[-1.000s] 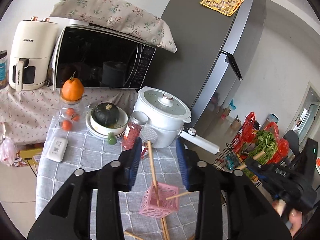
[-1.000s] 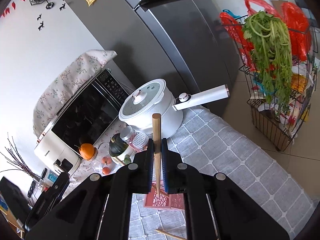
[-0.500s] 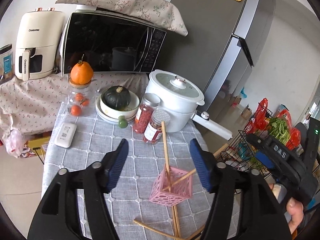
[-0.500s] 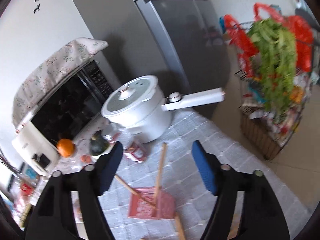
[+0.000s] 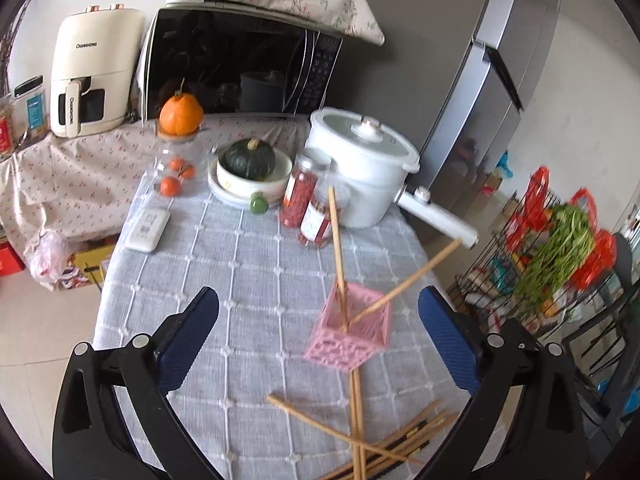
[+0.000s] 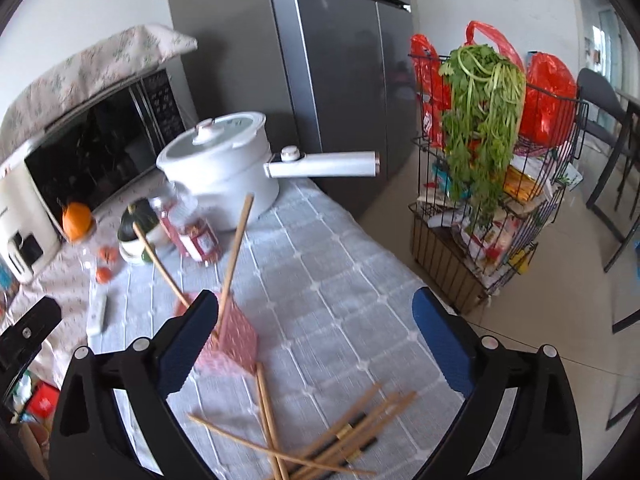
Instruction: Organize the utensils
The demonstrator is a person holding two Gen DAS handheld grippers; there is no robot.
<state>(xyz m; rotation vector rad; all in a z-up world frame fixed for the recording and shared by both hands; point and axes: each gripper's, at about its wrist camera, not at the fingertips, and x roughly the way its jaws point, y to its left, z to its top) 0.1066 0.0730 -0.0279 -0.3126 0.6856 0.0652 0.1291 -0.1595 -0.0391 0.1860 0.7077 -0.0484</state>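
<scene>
A pink lattice basket [image 5: 347, 336] [image 6: 236, 334] stands on the grey checked tablecloth [image 5: 248, 280]. Two wooden chopsticks rest in it: one nearly upright [image 5: 336, 248] [image 6: 236, 252], the other leaning outward [image 5: 404, 284] [image 6: 160, 264]. Several loose chopsticks [image 5: 380, 440] [image 6: 320, 444] lie crossed at the near edge. My left gripper [image 5: 320, 336] hangs above the cloth, its jaws opening wide with nothing pressed between the pads. My right gripper [image 6: 316, 340] is also opening, and its blue pads are bare. The basket sits beyond its left finger [image 6: 184, 344].
Behind the basket stand a white pot [image 5: 360, 160] with a long handle [image 6: 324, 168], two red-filled jars [image 5: 316, 216], a bowl holding a green squash [image 5: 250, 160], a white remote [image 5: 147, 229], a microwave [image 5: 240, 68] and a fridge [image 6: 340, 60]. A wire rack with greens [image 6: 480, 152] stands on the floor to the right.
Both grippers have let go of their chopsticks, which now stand in the pink basket, and have spread wide. Both views have tipped downward, bringing the loose chopsticks into sight.
</scene>
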